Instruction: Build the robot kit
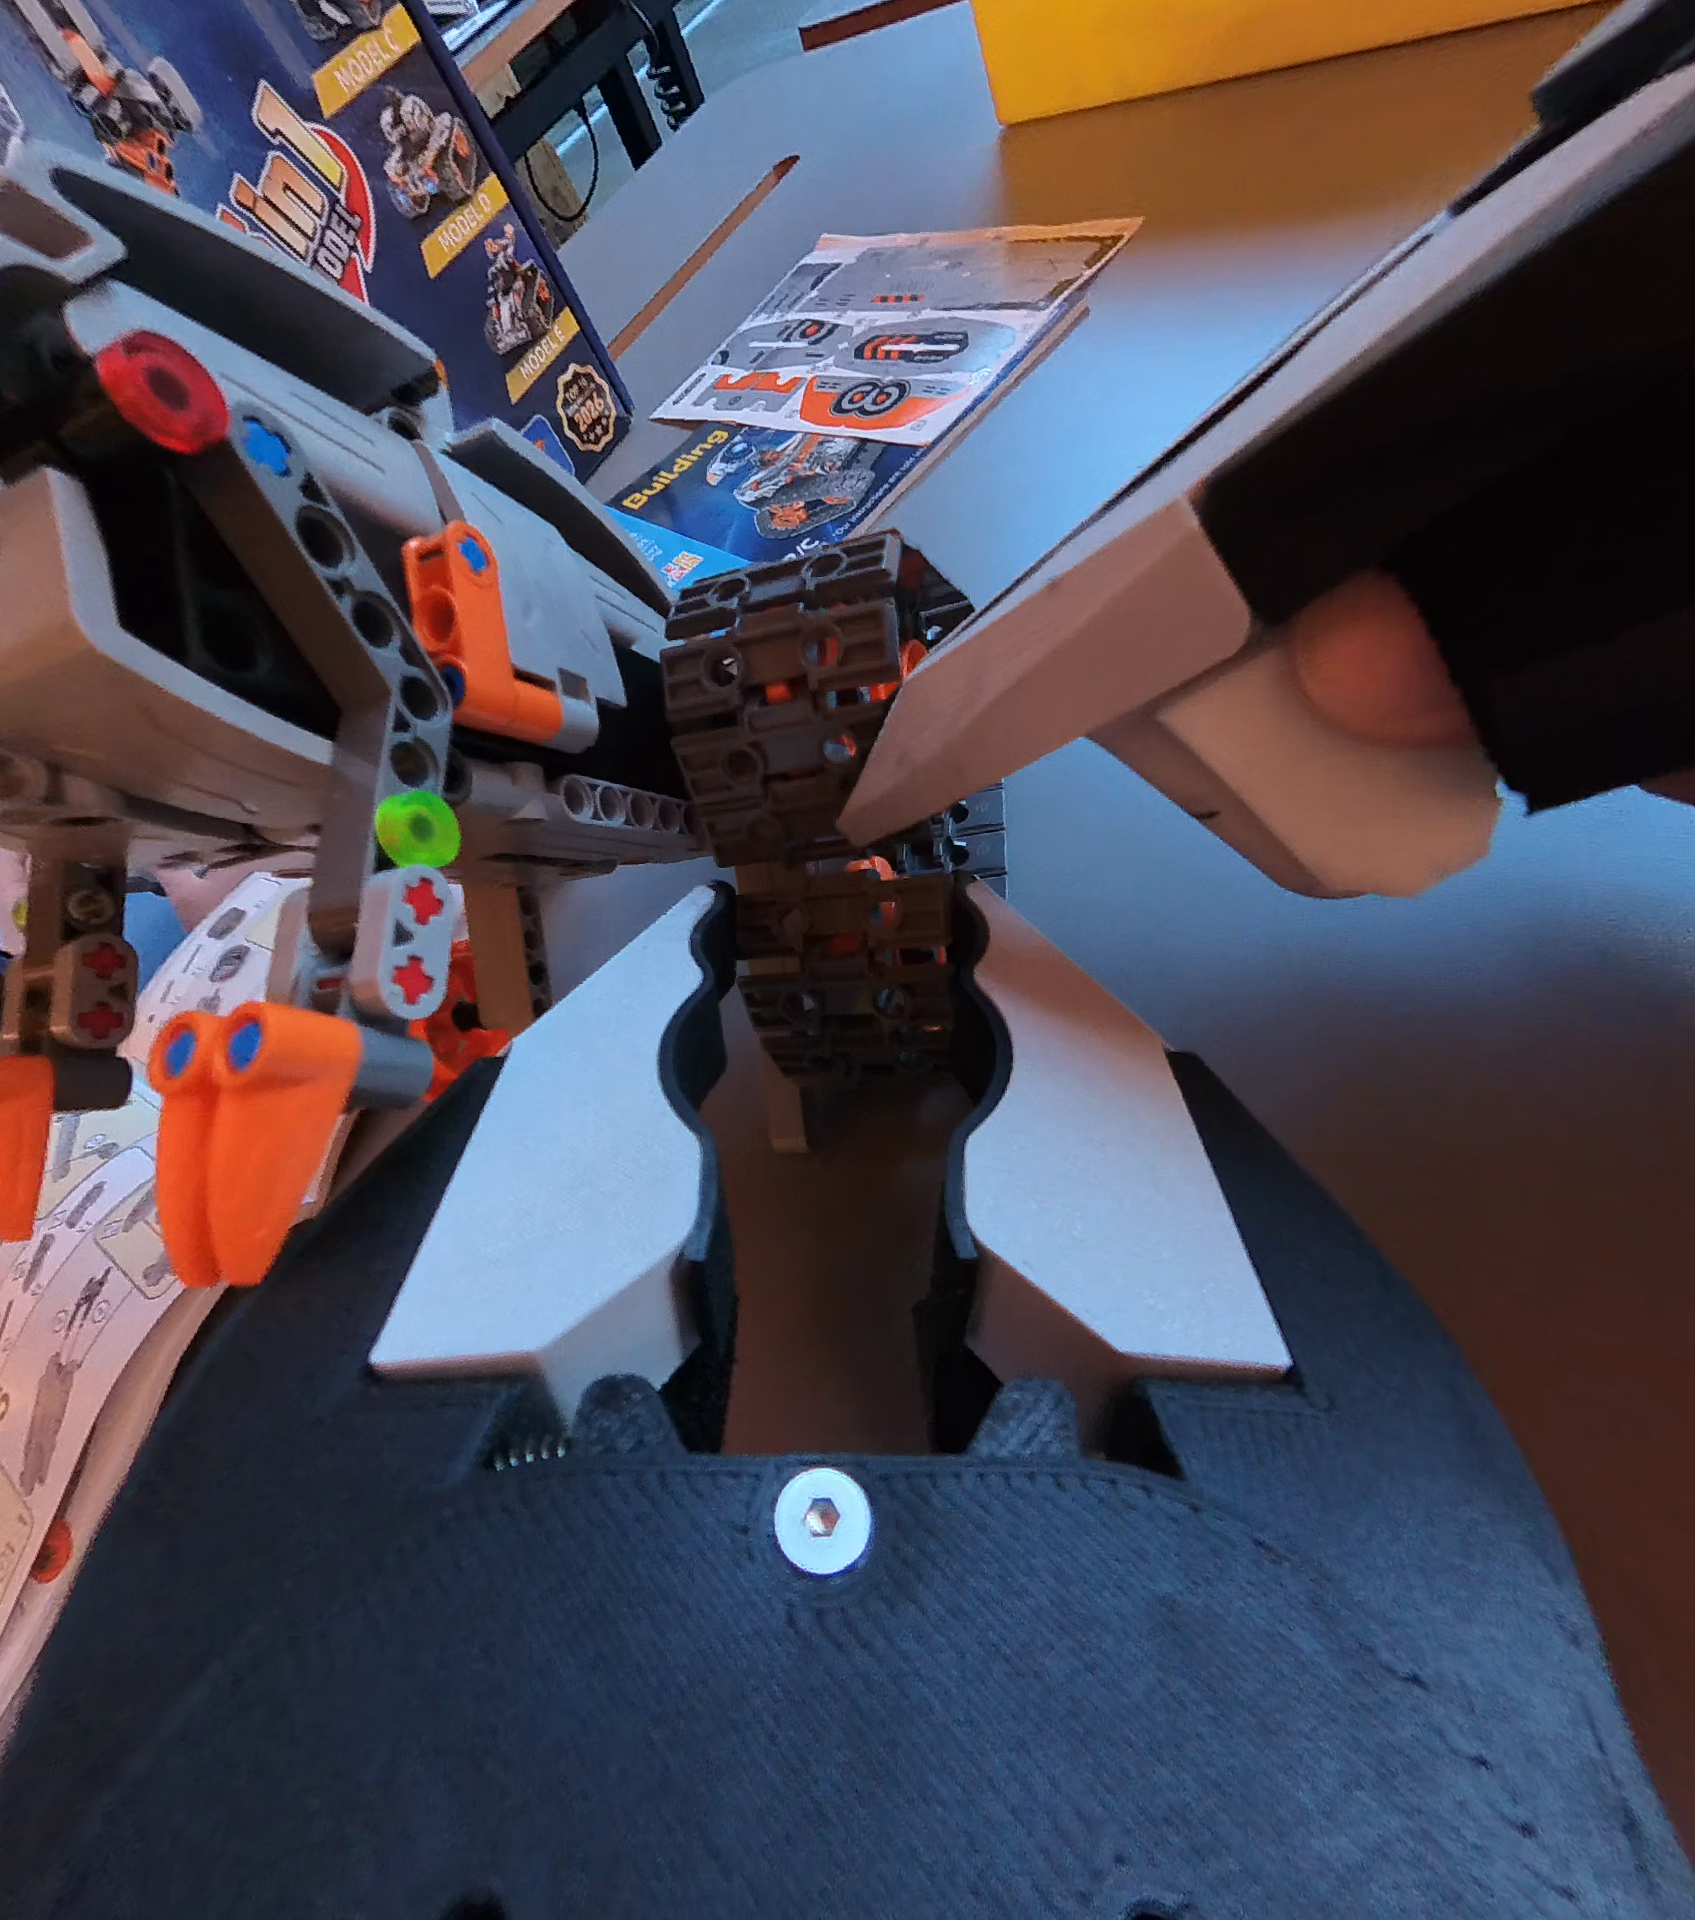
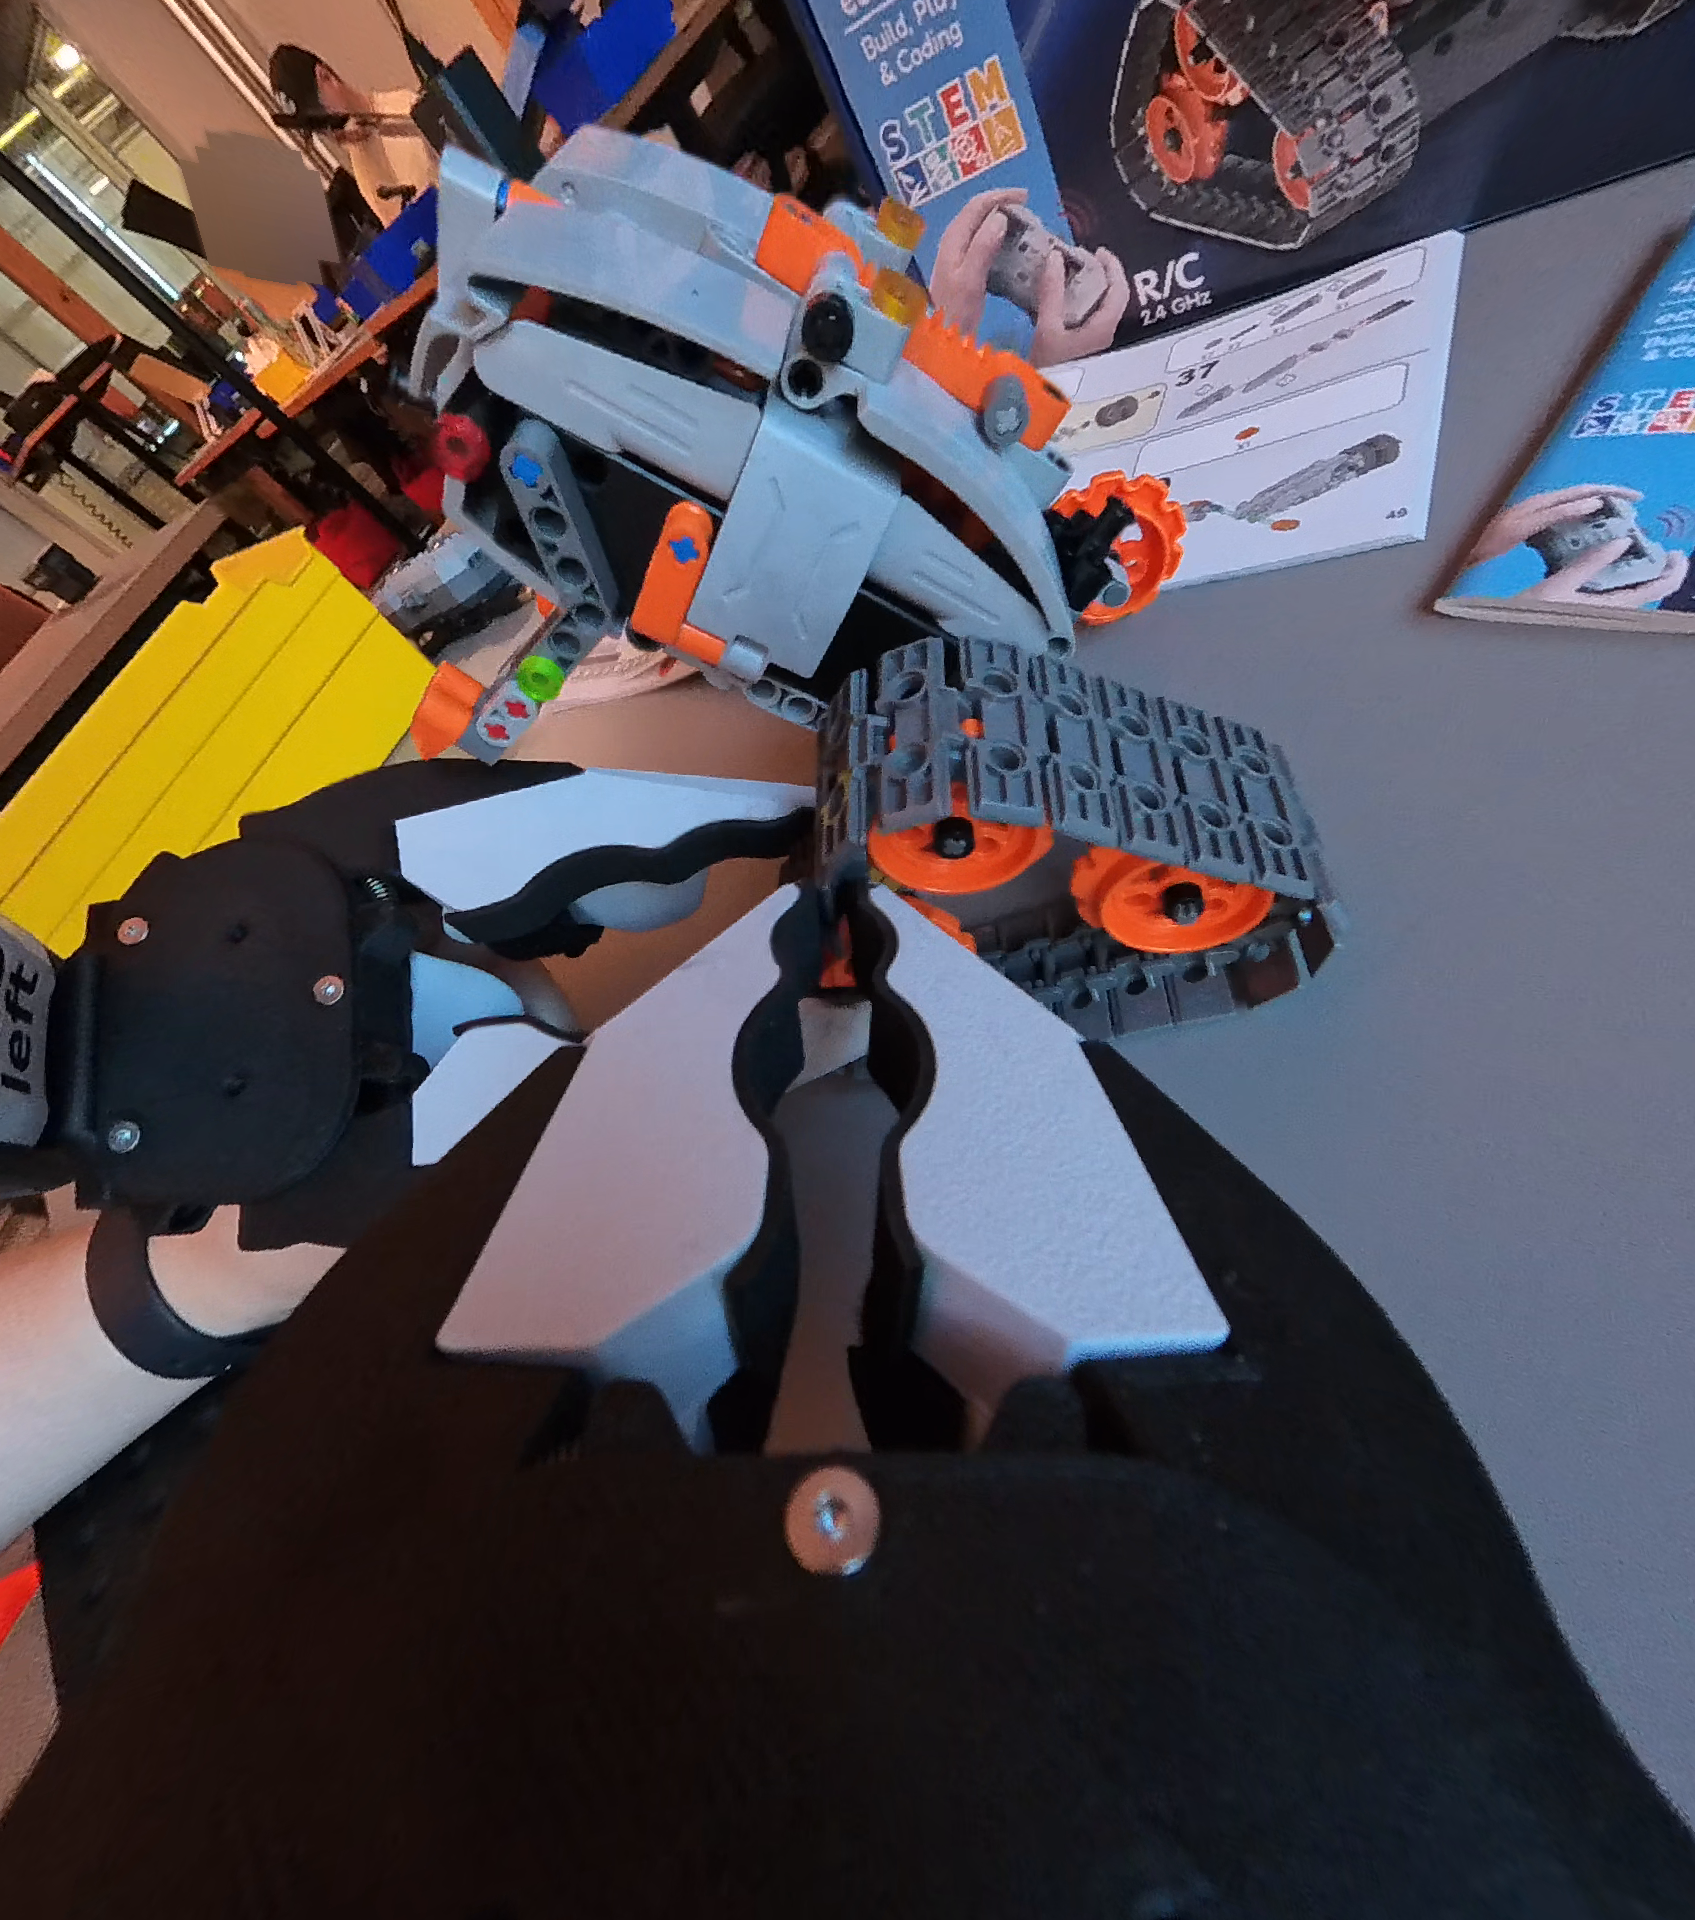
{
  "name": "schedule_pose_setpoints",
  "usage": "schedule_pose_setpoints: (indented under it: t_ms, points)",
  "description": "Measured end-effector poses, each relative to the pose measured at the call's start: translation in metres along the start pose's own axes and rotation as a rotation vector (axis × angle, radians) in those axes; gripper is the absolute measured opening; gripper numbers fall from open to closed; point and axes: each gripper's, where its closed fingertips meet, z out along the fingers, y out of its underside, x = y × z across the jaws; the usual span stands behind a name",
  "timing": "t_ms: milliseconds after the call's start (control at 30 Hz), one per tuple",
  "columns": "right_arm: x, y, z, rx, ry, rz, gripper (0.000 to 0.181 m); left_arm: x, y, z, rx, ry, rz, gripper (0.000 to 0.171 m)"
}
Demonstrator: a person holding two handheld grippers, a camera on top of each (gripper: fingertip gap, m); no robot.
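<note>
A grey and orange brick-built vehicle (image 1: 22, 613) is tilted up off the grey table (image 2: 1508, 1195); it also shows in the right wrist view (image 2: 801, 488). A dark grey tread track (image 1: 781, 707) runs around orange wheels (image 2: 1170, 899) at its side, and shows in the right wrist view too (image 2: 1113, 769). My left gripper (image 1: 838, 904) is shut on the near end of the track. My right gripper (image 2: 835, 904) is shut on an edge link at the same end. In the left wrist view the right gripper (image 1: 858, 821) comes in from the upper right. The left gripper (image 2: 781, 847) shows at the left.
The toy's dark blue box (image 2: 1342, 135) stands behind, also in the left wrist view (image 1: 469, 260). A sticker sheet (image 1: 884, 343), a blue booklet (image 2: 1653, 436) and an open instruction manual (image 2: 1290, 416) lie on the table. A yellow box (image 2: 188, 707) sits at the left. Less than 4 cm separates the two grippers' tips.
</note>
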Motion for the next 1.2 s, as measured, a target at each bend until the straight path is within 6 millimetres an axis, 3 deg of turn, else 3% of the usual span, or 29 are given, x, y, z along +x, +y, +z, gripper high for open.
schedule_pose_setpoints:
  t_ms: [400, 533, 667, 800, 933, 1200]
  points:
    - [-0.002, -0.004, -0.002, -0.029, -0.049, 0.036, 0.012, 0.002, 0.012, 0.005, -0.105, -0.012, 0.037, 0.043]
    - [0.001, -0.005, -0.001, -0.024, -0.055, 0.053, 0.004, 0.007, 0.022, 0.007, -0.175, 0.044, -0.025, 0.057]
    - [0.000, -0.004, -0.001, -0.028, -0.064, 0.050, 0.002, 0.008, 0.027, 0.003, -0.210, 0.077, -0.044, 0.056]
    - [0.000, -0.003, 0.000, -0.033, -0.068, 0.041, 0.002, 0.003, 0.039, -0.022, -0.244, 0.091, -0.022, 0.057]
    - [0.000, -0.004, -0.001, -0.033, -0.076, 0.046, 0.005, 0.000, 0.057, -0.052, -0.287, 0.162, -0.016, 0.047]
    - [0.000, -0.004, -0.004, -0.020, -0.093, 0.050, 0.013, -0.004, 0.063, -0.068, -0.260, 0.278, -0.014, 0.034]
